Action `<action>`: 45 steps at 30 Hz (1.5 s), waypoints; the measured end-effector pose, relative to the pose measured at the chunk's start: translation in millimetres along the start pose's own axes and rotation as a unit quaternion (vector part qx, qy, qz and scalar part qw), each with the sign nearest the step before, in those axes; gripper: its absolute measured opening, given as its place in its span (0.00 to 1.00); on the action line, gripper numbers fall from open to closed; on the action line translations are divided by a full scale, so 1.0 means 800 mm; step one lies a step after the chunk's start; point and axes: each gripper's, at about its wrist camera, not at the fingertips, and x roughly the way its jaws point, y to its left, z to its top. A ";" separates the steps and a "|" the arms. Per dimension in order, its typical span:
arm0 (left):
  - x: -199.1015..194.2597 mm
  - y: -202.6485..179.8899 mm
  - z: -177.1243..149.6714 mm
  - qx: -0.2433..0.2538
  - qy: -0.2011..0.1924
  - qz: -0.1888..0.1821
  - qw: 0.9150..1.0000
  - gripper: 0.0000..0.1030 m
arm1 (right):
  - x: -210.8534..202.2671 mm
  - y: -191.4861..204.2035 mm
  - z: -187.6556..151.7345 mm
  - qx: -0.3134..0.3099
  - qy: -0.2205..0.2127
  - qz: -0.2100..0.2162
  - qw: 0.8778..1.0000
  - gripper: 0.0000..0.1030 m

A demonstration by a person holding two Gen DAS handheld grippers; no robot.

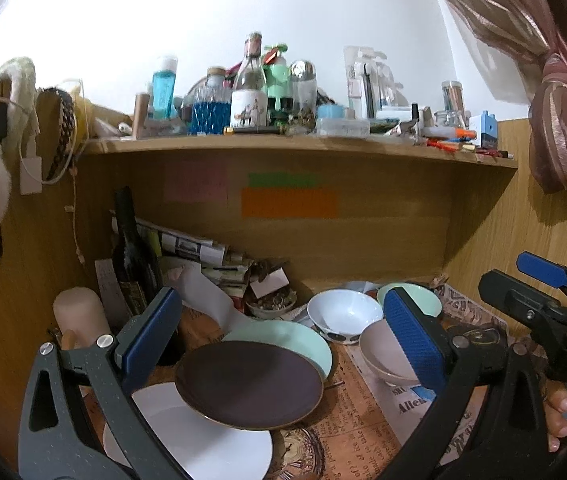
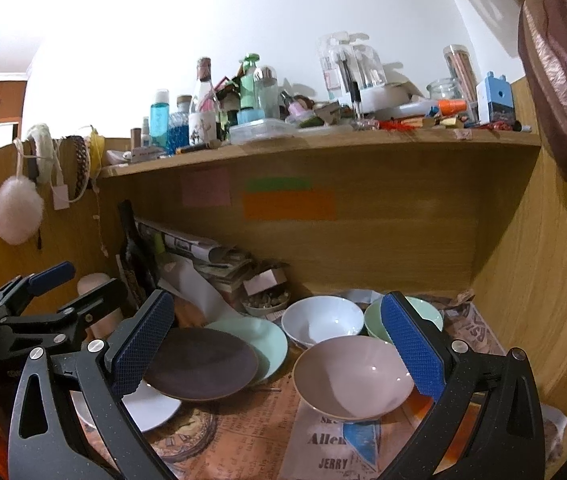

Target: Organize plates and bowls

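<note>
We see the left gripper (image 1: 281,344) with its blue-padded jaws spread wide and nothing between the pads; framed in that gap lies the dark brown plate (image 1: 249,384), overlapping the white plate (image 1: 203,444) on its near side and the mint-green plate (image 1: 303,340) on its far side; just past the right-hand pad sit the white bowl (image 1: 343,314), the pink bowl (image 1: 383,356) and, partly hidden, the mint-green bowl (image 1: 415,296). We see the right gripper (image 2: 279,348) likewise with jaws well apart and clamping nothing; the pink bowl (image 2: 353,378) stands upright directly between its pads, nearer the right one; beyond it stand the white bowl (image 2: 323,320) and the mint-green bowl (image 2: 379,322), close together; toward the left pad lies the dark brown plate (image 2: 201,362), resting on the mint-green plate (image 2: 263,340) and the white plate (image 2: 147,408). All the crockery rests on a newspaper-print mat (image 2: 251,436); farther out, past the dishes, a small dish of trinkets (image 2: 265,304) and a stack of papers (image 2: 203,252) lie against the wooden back panel (image 2: 383,232), which bears coloured sticky notes (image 2: 289,205); above, a shelf (image 2: 323,144) carries crowded bottles and jars; a curtain (image 2: 555,80) hangs at the far right.
</note>
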 end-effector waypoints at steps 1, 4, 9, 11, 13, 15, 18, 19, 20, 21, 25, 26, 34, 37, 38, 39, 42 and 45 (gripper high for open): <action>0.005 0.003 0.000 -0.001 0.006 -0.003 1.000 1.00 | 0.005 0.000 -0.002 0.002 0.005 -0.002 1.000 1.00; 0.024 0.019 -0.008 -0.011 0.039 -0.007 0.999 1.00 | 0.022 -0.001 -0.010 0.008 0.023 -0.001 1.000 1.00; 0.060 0.054 -0.025 -0.027 0.096 -0.009 0.995 1.00 | 0.059 -0.002 -0.027 0.017 0.064 0.015 0.998 1.00; 0.075 0.072 -0.033 -0.028 0.116 0.005 0.993 1.00 | 0.074 -0.001 -0.035 0.020 0.083 0.021 0.996 1.00; 0.089 0.085 -0.040 -0.026 0.135 0.015 0.990 1.00 | 0.091 0.002 -0.044 0.022 0.104 0.024 0.994 1.00; 0.106 0.102 -0.050 -0.026 0.159 0.026 0.987 1.00 | 0.106 0.006 -0.052 0.023 0.123 0.031 0.992 1.00; 0.127 0.126 -0.064 -0.030 0.193 0.041 0.980 0.99 | 0.128 0.015 -0.064 0.021 0.153 0.041 0.987 0.92; 0.133 0.134 -0.069 -0.032 0.202 0.044 0.978 0.98 | 0.134 0.019 -0.068 0.020 0.164 0.044 0.985 0.87; 0.140 0.142 -0.072 -0.033 0.211 0.047 0.976 0.96 | 0.141 0.022 -0.072 0.019 0.175 0.047 0.983 0.83; 0.148 0.150 -0.076 -0.033 0.222 0.051 0.973 0.91 | 0.148 0.025 -0.076 0.020 0.185 0.051 0.981 0.82; 0.172 0.170 -0.083 -0.032 0.253 0.051 0.966 0.83 | 0.172 0.033 -0.091 0.029 0.223 0.064 0.972 0.71; 0.177 0.171 -0.083 -0.031 0.259 0.050 0.964 0.82 | 0.177 0.035 -0.094 0.029 0.230 0.065 0.971 0.66; 0.213 0.178 -0.089 -0.025 0.308 0.028 0.951 0.65 | 0.215 0.029 -0.120 0.064 0.299 0.065 0.950 0.41; 0.225 0.179 -0.094 -0.026 0.328 0.012 0.944 0.55 | 0.226 0.025 -0.127 0.080 0.315 0.072 0.943 0.36; 0.229 0.180 -0.097 -0.028 0.334 0.008 0.942 0.53 | 0.229 0.026 -0.128 0.080 0.319 0.072 0.942 0.32; 0.232 0.180 -0.099 -0.029 0.339 0.003 0.940 0.48 | 0.232 0.027 -0.130 0.080 0.324 0.072 0.940 0.31; 0.241 0.182 -0.106 -0.034 0.358 -0.011 0.933 0.34 | 0.239 0.027 -0.135 0.087 0.336 0.078 0.935 0.30; 0.245 0.181 -0.107 -0.038 0.365 -0.025 0.930 0.30 | 0.243 0.029 -0.138 0.090 0.339 0.080 0.933 0.27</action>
